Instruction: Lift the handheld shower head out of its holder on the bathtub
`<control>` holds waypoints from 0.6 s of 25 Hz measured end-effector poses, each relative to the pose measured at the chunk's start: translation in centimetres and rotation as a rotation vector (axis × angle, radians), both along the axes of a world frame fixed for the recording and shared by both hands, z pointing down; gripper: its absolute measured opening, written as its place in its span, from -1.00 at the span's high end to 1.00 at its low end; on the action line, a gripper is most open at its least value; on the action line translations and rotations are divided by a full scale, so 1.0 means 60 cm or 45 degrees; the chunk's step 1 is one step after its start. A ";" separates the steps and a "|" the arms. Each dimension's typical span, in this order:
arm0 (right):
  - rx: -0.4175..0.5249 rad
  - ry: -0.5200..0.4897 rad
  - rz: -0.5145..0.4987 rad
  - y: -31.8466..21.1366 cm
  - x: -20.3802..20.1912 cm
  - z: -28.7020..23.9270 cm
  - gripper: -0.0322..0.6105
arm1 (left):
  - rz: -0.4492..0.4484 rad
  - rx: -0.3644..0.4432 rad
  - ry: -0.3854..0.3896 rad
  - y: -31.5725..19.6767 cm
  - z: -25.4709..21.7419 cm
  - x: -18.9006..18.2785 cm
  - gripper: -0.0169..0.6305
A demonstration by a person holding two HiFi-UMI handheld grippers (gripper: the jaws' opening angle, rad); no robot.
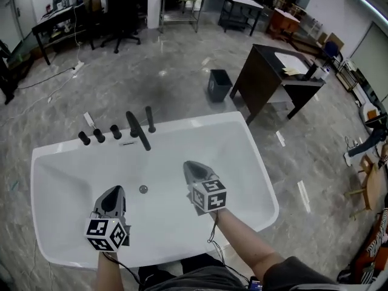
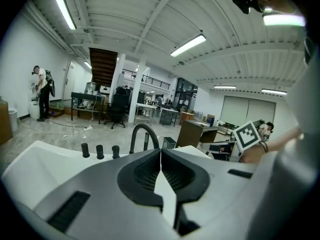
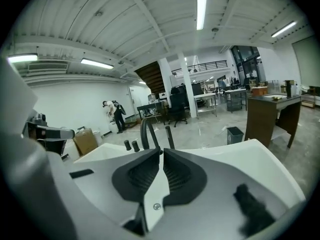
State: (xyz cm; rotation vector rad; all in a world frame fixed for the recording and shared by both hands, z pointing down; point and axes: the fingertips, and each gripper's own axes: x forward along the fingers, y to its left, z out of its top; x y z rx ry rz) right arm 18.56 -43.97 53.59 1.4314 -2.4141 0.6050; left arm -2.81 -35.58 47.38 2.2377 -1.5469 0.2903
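Note:
The handheld shower head (image 1: 150, 119) is a slim black stick standing upright in its holder on the far rim of the white bathtub (image 1: 254, 162). It stands beside the black curved spout (image 1: 138, 132) and three black knobs (image 1: 98, 135). Both grippers hover over the tub basin, well short of the fittings. My left gripper (image 1: 114, 194) is shut and empty, and so is my right gripper (image 1: 193, 168). The left gripper (image 2: 160, 153) faces the spout (image 2: 144, 134), with the shower head (image 2: 146, 140) behind its arch. Past the right gripper (image 3: 161, 151), the shower head (image 3: 170, 136) stands right of the spout (image 3: 146, 131).
A drain (image 1: 143, 189) lies in the tub floor between the grippers. Beyond the tub stand a dark desk (image 1: 267, 71) and a small bin (image 1: 219, 85) on the grey floor. A person (image 2: 42, 91) stands far off by the wall.

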 end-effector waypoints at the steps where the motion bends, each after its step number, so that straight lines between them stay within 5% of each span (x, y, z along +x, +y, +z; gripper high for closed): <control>1: -0.004 0.004 -0.015 -0.023 0.007 0.015 0.79 | -0.020 -0.007 -0.009 -0.011 0.011 0.008 0.90; 11: -0.055 0.019 -0.116 -0.217 0.003 0.162 0.76 | -0.148 -0.070 0.001 -0.123 0.116 0.046 0.90; 13: -0.069 0.020 -0.153 -0.251 -0.021 0.197 0.36 | -0.172 -0.084 -0.002 -0.139 0.138 0.040 0.90; 15: -0.071 0.037 -0.181 -0.285 -0.046 0.229 0.33 | -0.194 -0.093 -0.008 -0.152 0.159 0.032 0.90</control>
